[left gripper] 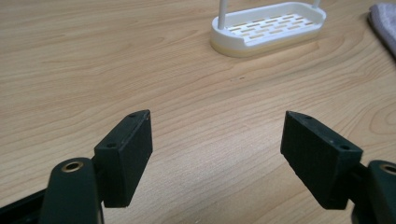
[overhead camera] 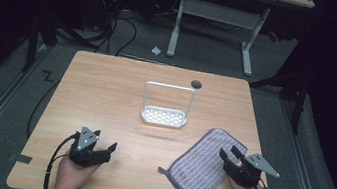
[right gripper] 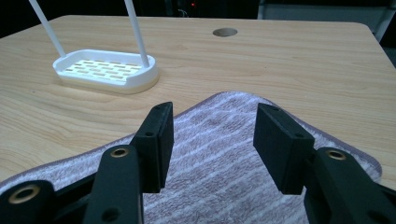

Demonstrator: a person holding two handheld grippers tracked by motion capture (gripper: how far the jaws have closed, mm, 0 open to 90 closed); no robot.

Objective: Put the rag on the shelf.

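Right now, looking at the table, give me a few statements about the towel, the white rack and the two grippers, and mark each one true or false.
1. The towel lies folded near the right gripper. True.
2. The white rack has the towel hanging over its handle. False: the handle is bare and the towel lies flat on the table.
3. The left gripper is open over bare wood. True.
4. The right gripper is shut on the towel. False: its jaws are apart above the towel.
5. The rack stands at the table's near edge. False: it stands around the middle, beyond both grippers.
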